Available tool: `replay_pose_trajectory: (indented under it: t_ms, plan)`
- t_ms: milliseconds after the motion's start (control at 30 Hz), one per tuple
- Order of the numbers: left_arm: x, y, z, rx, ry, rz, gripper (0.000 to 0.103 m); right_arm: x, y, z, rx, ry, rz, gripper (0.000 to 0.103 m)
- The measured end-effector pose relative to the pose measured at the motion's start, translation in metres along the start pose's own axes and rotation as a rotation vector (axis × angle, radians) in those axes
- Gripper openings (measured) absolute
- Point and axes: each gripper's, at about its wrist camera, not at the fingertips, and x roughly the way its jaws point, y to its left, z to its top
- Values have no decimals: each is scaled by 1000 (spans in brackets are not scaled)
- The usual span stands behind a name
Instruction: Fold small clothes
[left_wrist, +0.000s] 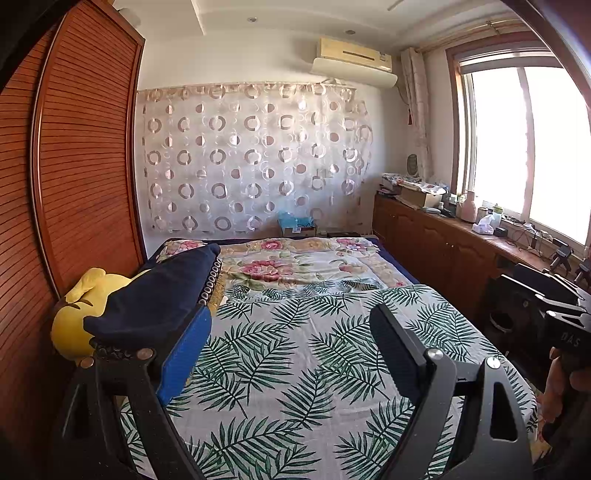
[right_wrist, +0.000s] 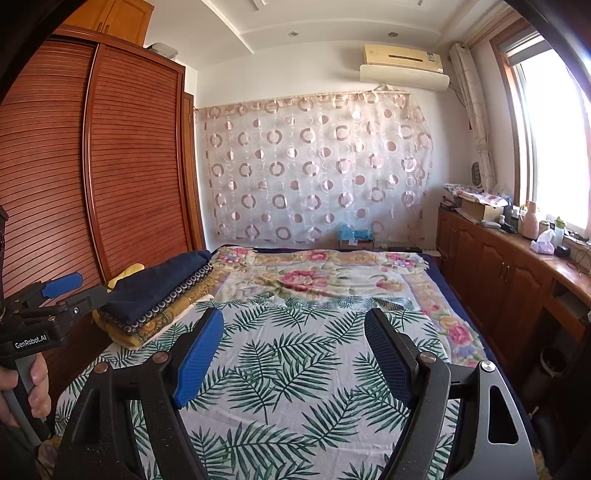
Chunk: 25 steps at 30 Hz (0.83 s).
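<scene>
A stack of folded clothes, navy on top (right_wrist: 159, 284) with patterned and yellow layers under it, lies at the left edge of the bed. In the left wrist view the navy cloth (left_wrist: 155, 295) is close to my left fingertip. My left gripper (left_wrist: 291, 325) is open and empty above the palm-leaf sheet (left_wrist: 303, 332). My right gripper (right_wrist: 293, 325) is open and empty above the same sheet (right_wrist: 295, 354). The left gripper also shows at the left edge of the right wrist view (right_wrist: 55, 295).
A yellow plush toy (left_wrist: 74, 317) lies by the wooden wardrobe (left_wrist: 74, 166) on the left. A floral blanket (right_wrist: 314, 277) covers the far bed. A wooden cabinet (right_wrist: 498, 273) with clutter runs under the window on the right.
</scene>
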Motion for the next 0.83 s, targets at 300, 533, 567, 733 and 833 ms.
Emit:
replay_pose_trajectory:
  t_ms: [300,533,567,733,833]
  plan:
    - [-1,1,0,-1,-1,3,88,-1,0,-1,1,-1,3,80]
    - [0,2,0,0,-2,3,88,-1,-2,-1,7,0,5,80]
    - [0,2,0,0,-3,2,88,-1,-2,-1,8,0,5,80]
    - [0,2,-1,0,-3,2,88,0,-2,-1,11,2,3,80]
    - [0,2,-1,0,-3,3,88,0,-2,-1,13,2,2,80]
